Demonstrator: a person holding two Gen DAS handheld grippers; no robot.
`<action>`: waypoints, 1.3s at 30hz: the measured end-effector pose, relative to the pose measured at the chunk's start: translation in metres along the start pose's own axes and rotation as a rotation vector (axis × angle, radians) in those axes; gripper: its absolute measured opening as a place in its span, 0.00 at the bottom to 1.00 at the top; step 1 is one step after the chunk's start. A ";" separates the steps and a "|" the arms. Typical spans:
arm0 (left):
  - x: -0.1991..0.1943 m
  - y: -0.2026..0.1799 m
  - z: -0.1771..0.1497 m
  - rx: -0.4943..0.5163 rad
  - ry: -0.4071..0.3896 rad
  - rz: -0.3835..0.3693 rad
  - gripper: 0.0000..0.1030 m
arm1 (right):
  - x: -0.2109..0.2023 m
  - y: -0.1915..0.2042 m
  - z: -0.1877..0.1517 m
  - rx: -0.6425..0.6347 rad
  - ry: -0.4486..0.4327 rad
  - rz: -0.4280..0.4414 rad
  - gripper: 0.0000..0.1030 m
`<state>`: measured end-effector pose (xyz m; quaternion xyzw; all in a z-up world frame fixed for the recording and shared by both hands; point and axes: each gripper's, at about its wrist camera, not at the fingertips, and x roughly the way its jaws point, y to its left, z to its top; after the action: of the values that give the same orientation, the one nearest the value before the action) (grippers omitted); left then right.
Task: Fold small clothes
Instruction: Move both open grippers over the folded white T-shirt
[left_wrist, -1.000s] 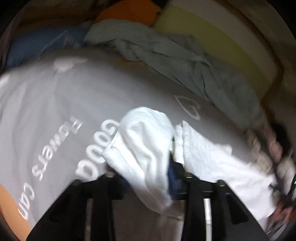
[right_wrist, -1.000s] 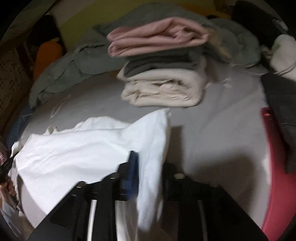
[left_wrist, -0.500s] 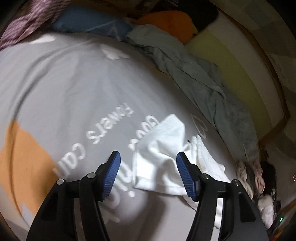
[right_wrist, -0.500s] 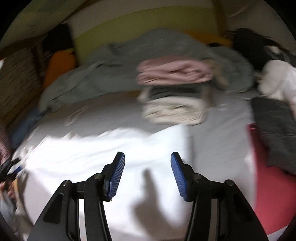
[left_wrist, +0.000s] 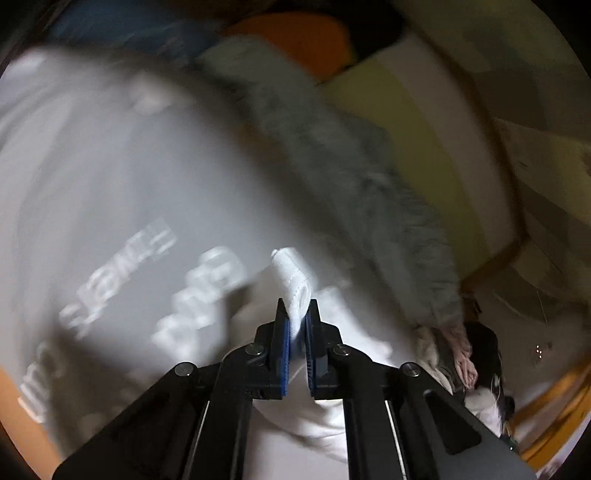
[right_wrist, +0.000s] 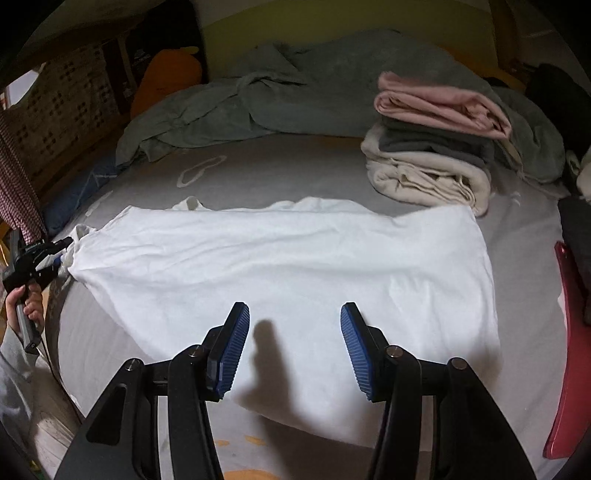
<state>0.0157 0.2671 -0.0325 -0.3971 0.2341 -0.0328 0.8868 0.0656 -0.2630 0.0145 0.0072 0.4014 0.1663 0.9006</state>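
A white garment (right_wrist: 288, 266) lies spread flat across the grey bed cover (right_wrist: 295, 166). My right gripper (right_wrist: 294, 334) hovers open above its near edge, nothing between the blue pads. In the left wrist view my left gripper (left_wrist: 296, 325) is shut on a hemmed edge of the white garment (left_wrist: 291, 277), which sticks up between the pads. The right wrist view shows that left gripper (right_wrist: 61, 253) at the garment's far left end, held by a hand (right_wrist: 26, 306).
A stack of folded clothes (right_wrist: 436, 140), pink on top, stands at the back right. A crumpled grey-green blanket (right_wrist: 258, 103) lies along the back. An orange cushion (right_wrist: 166, 77) sits back left. A red object (right_wrist: 569, 350) and dark cloth lie at the right edge.
Both grippers let go of the garment, which now lies flat. The right stays open above it. The left opened, then shut again on the garment's edge.
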 end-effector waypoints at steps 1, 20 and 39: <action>-0.004 -0.023 -0.002 0.088 -0.023 0.000 0.05 | 0.003 -0.004 0.000 0.005 0.004 -0.004 0.51; -0.014 -0.156 -0.135 0.578 0.120 -0.020 0.57 | 0.000 -0.008 -0.005 0.005 0.001 -0.002 0.51; 0.033 -0.085 -0.132 0.499 0.216 0.184 0.57 | 0.149 0.135 0.083 0.157 0.333 0.395 0.40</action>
<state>-0.0021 0.1103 -0.0604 -0.1378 0.3470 -0.0511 0.9263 0.1788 -0.0803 -0.0166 0.1277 0.5465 0.3059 0.7691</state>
